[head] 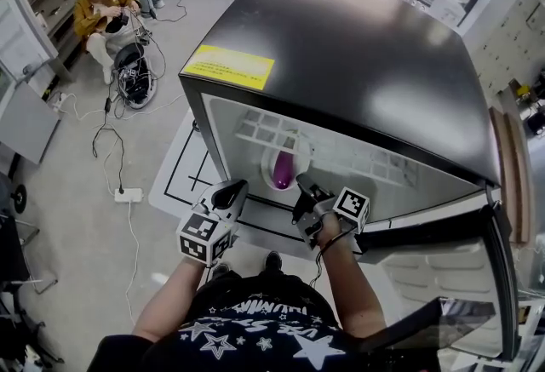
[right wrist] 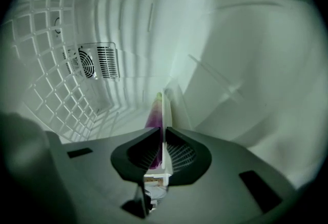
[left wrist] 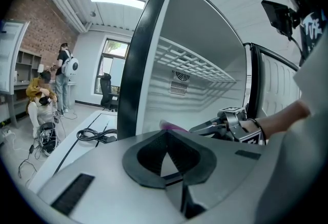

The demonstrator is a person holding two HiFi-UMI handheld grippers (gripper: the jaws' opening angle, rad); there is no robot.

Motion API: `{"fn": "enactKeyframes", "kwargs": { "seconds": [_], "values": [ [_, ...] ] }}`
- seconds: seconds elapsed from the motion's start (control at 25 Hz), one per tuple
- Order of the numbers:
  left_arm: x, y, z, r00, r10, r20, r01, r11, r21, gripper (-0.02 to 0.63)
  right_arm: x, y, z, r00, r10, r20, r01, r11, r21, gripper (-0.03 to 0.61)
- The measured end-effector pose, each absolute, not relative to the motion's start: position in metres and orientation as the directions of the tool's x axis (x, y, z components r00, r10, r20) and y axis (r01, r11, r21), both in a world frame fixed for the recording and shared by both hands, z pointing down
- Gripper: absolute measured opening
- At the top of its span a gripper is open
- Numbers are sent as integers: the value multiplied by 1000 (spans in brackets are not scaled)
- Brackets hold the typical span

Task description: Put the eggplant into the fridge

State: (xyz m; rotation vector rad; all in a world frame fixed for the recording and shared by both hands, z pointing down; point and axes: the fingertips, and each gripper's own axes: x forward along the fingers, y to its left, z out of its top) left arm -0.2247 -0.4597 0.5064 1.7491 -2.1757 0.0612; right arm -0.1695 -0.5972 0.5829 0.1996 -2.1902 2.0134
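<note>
The purple eggplant (head: 283, 168) lies inside the open black fridge (head: 341, 38), below a white wire shelf (head: 260, 128). My right gripper (head: 303, 190) sits at the fridge opening, just in front of the eggplant's near end, jaws nearly together and empty. In the right gripper view the eggplant (right wrist: 153, 116) shows through the thin slit of the gripper (right wrist: 163, 133), lying beyond it beside a white edge. My left gripper (head: 235, 190) hangs outside the fridge at the left, shut on nothing (left wrist: 164, 136). From there I see the eggplant's tip (left wrist: 174, 126) and the right gripper (left wrist: 221, 122).
The fridge door (head: 502, 277) stands open at the right. A fan grille (right wrist: 95, 61) is on the fridge's back wall. A person (head: 104, 17) crouches at the far left, with cables (head: 119, 128) and a power strip (head: 128, 194) on the floor.
</note>
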Motion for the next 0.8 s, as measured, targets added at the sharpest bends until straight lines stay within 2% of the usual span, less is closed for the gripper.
{"fn": "enactKeyframes", "kwargs": {
  "seconds": [0.76, 0.8],
  "values": [
    [-228, -463, 503, -113, -955, 273, -968, 168, 189, 8, -166, -593, 584, -923, -23, 384, -377, 254, -891, 26],
    [-227, -464, 503, -109, -956, 272, -969, 163, 187, 8, -166, -593, 582, -926, -27, 376, -370, 255, -893, 55]
  ]
}}
